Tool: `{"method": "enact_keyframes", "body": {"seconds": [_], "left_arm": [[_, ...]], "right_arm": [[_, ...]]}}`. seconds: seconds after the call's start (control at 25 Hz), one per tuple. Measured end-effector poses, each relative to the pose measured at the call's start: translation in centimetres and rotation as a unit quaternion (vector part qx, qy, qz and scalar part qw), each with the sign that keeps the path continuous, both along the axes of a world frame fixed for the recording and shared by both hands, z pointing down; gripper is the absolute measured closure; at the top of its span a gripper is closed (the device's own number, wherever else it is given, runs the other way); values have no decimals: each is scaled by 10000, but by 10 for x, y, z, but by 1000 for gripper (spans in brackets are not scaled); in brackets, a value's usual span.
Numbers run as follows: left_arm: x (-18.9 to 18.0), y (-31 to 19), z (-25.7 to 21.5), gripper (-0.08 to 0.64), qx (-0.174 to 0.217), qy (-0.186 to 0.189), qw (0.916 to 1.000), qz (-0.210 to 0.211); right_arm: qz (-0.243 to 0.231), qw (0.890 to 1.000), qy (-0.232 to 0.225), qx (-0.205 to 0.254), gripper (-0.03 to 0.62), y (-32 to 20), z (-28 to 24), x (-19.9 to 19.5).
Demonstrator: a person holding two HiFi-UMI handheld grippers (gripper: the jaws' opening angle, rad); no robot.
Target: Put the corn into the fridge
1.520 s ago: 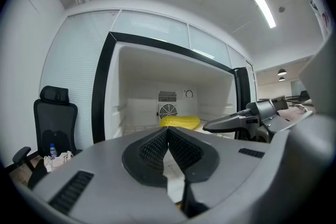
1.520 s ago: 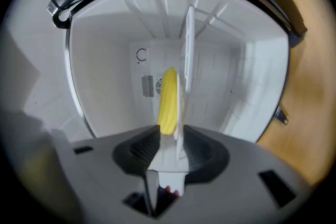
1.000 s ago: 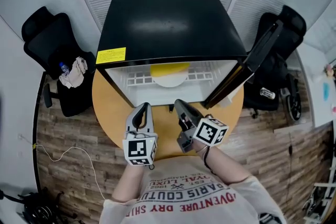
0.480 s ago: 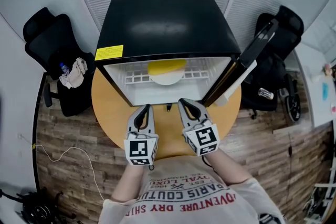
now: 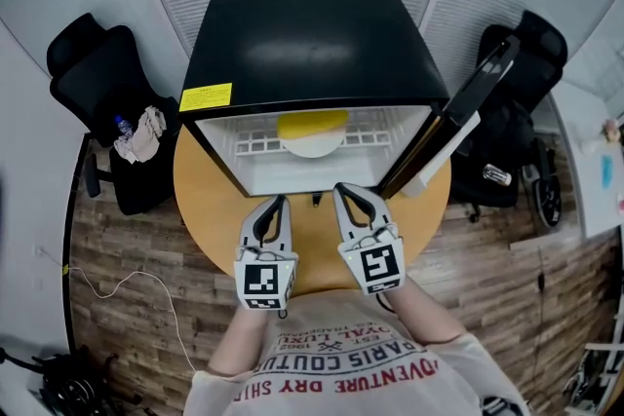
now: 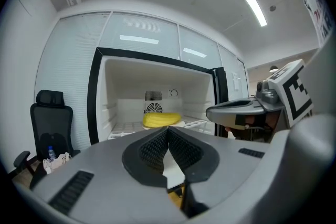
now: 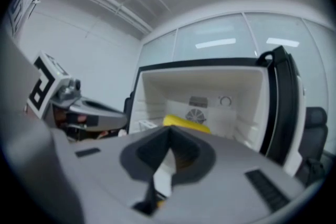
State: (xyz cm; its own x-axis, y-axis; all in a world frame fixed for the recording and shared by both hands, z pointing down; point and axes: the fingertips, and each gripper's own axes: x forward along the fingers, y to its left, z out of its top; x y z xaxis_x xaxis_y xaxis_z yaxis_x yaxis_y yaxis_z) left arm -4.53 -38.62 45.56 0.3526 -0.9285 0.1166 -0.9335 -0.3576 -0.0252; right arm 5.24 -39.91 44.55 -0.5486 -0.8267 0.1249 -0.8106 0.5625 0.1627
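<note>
The yellow corn (image 5: 312, 123) lies on a white plate (image 5: 312, 147) on the wire shelf inside the open black fridge (image 5: 302, 44); it also shows in the left gripper view (image 6: 161, 119) and the right gripper view (image 7: 185, 122). My left gripper (image 5: 278, 203) and right gripper (image 5: 343, 191) hover side by side over the round wooden table (image 5: 205, 200), just in front of the fridge opening. Both are shut with nothing between their jaws and point level toward the shelf.
The fridge door (image 5: 468, 102) stands swung open at the right. Black office chairs stand on both sides, the left chair (image 5: 97, 93) holding a cloth and a bottle. A small dark item (image 5: 314, 201) lies on the table between the grippers.
My right gripper has rolled upright, so its marker cube now faces up, and it has drawn level beside the left one. The left gripper has hardly moved.
</note>
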Motion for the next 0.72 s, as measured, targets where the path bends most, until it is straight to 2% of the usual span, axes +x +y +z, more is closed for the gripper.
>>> {"method": "enact_keyframes", "body": {"seconds": [0.72], "left_arm": [[0,-5,-10,526,130,-50,9999,40]], "right_arm": [[27,10000,-4,-18,563,-10,-4,3]]}}
